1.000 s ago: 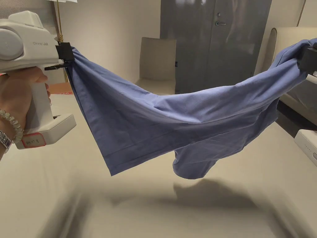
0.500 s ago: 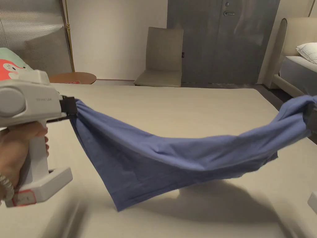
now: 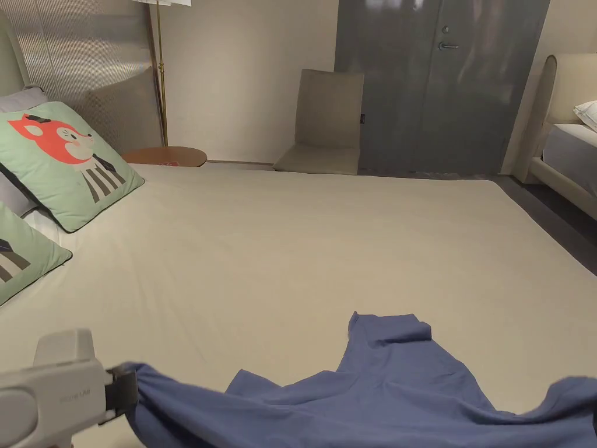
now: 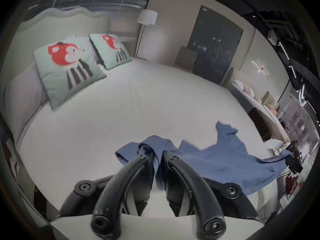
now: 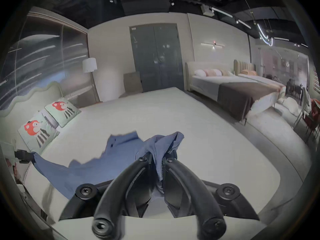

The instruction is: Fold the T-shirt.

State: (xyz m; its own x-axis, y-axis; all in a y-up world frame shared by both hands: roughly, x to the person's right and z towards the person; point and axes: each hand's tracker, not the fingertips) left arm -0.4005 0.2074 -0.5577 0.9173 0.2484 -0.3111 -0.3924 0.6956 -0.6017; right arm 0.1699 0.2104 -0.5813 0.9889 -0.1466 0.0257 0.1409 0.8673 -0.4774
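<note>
The blue T-shirt [image 3: 373, 396] lies partly spread on the near part of the beige bed [image 3: 303, 245], one sleeve [image 3: 389, 328] pointing away from me. My left gripper [image 3: 129, 389] at the bottom left of the head view is shut on a bunched corner of the cloth; in the left gripper view its jaws [image 4: 158, 158] pinch the T-shirt [image 4: 225, 160]. In the right gripper view the right gripper [image 5: 158, 157] is shut on another bunch of the T-shirt [image 5: 121, 150], and the left gripper [image 5: 24, 155] holds the far end.
Two green pillows with a red animal print [image 3: 67, 157] lie at the bed's left end. Beyond the bed stand a beige chair [image 3: 323, 125], a round wooden side table [image 3: 166, 156], a floor lamp [image 3: 160, 76] and a grey door [image 3: 437, 81]. A second bed [image 3: 568, 151] is at the right.
Both grippers have come down toward me with the T-shirt, which hung stretched in the air and now rests on the bed. The head camera has also tilted.
</note>
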